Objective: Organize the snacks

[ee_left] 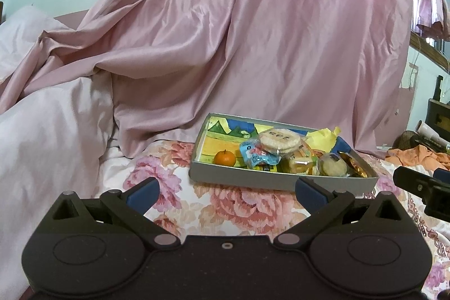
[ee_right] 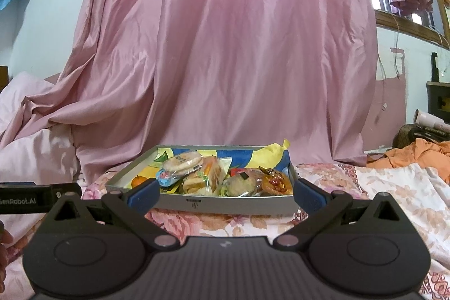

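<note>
A shallow grey snack tray [ee_left: 275, 180] [ee_right: 225, 205] with a colourful lining sits on the floral bedspread [ee_left: 239, 212]. It holds a small orange [ee_left: 224, 157] [ee_right: 138, 180], a round rice cracker pack [ee_left: 279, 140] [ee_right: 182, 161], a blue wrapped candy [ee_left: 257, 153], wrapped pastries [ee_left: 302, 163] [ee_right: 205, 179] and a gold-wrapped snack [ee_left: 353, 163] [ee_right: 274, 182]. My left gripper [ee_left: 226, 191] is open and empty, short of the tray's near edge. My right gripper [ee_right: 226, 194] is open and empty, its fingers either side of the tray's front wall.
A pink satin curtain [ee_left: 253, 33] [ee_right: 225, 47] hangs right behind the tray. A pale pink duvet [ee_left: 42, 131] is heaped at the left. Orange clothing [ee_right: 416, 152] and clutter lie at the right. The other gripper's body shows at the frame edges, in the left wrist view [ee_left: 422, 187] and the right wrist view [ee_right: 28, 197].
</note>
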A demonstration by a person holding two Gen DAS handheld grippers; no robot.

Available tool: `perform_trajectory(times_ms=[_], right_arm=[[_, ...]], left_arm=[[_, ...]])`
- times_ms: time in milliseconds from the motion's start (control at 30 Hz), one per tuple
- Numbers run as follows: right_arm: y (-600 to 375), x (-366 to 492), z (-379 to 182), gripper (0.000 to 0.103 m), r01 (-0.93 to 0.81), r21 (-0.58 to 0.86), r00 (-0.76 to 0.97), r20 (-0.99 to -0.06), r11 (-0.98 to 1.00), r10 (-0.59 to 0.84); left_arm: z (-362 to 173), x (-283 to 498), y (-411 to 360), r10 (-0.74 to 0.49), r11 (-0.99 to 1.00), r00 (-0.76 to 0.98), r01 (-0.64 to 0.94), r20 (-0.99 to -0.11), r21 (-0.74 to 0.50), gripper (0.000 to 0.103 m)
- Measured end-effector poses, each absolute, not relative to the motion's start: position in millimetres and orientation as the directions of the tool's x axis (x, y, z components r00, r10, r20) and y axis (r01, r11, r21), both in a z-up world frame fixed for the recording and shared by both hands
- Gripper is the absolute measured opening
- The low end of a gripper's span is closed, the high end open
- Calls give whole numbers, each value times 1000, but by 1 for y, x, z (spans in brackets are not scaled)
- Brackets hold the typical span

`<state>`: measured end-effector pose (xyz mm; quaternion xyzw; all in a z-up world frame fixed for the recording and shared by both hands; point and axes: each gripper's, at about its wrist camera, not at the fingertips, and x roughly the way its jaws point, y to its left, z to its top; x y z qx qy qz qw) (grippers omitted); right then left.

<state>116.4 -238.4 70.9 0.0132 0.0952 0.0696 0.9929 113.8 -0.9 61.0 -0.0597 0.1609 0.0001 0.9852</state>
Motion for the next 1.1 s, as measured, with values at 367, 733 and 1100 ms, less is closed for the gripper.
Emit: perform_trajectory(times_ms=[367, 733, 1100], right_arm=[[-239, 106, 59, 103, -125, 32, 975, -181, 992, 128], [-233, 96, 48, 103, -141, 15, 971, -194, 990, 141], [-235, 85, 40, 103, -128, 24, 971, -202, 992, 130]], left_arm=[[51, 102, 0, -32, 990, 952, -12, -306, -141, 102], [43, 90, 4, -22, 992, 945, -21, -325, -128, 102], [32, 75, 8, -26, 991, 947, -18, -321, -134, 102]])
